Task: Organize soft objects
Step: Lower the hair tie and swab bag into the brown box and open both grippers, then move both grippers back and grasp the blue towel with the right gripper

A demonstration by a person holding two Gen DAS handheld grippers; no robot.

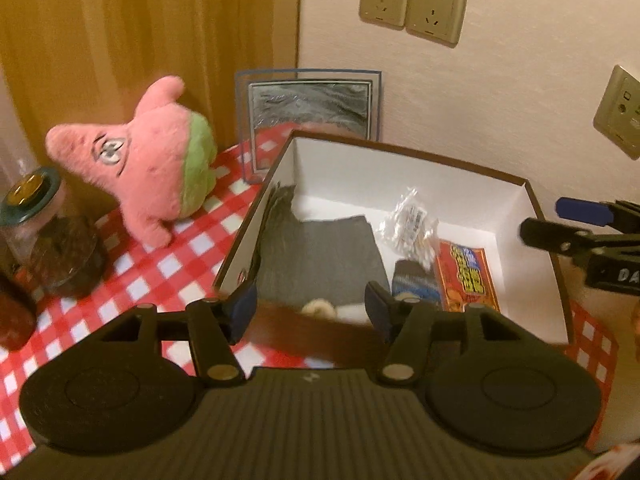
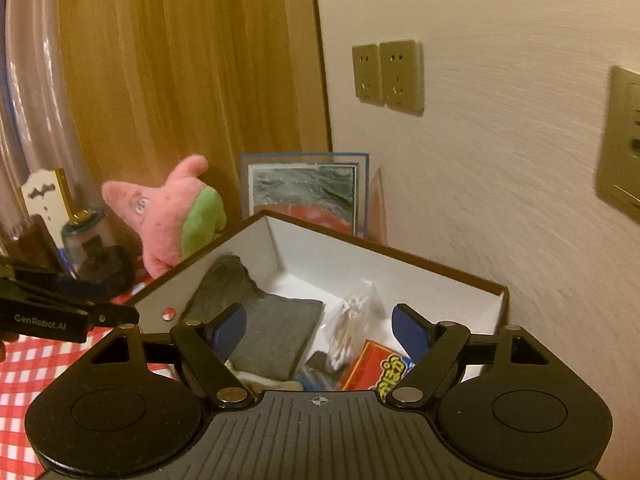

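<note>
A pink and green star plush lies on the red checked tablecloth, left of an open brown box with a white inside. The plush also shows in the right wrist view, behind the box. In the box lie a grey folded cloth, a clear bag of cotton swabs, an orange snack packet and a blue knit piece. My left gripper is open and empty over the box's near rim. My right gripper is open and empty above the box.
A glass jar with a dark lid stands left of the plush. A framed picture leans on the wall behind the box. Wall sockets sit above. A wooden panel fills the back left.
</note>
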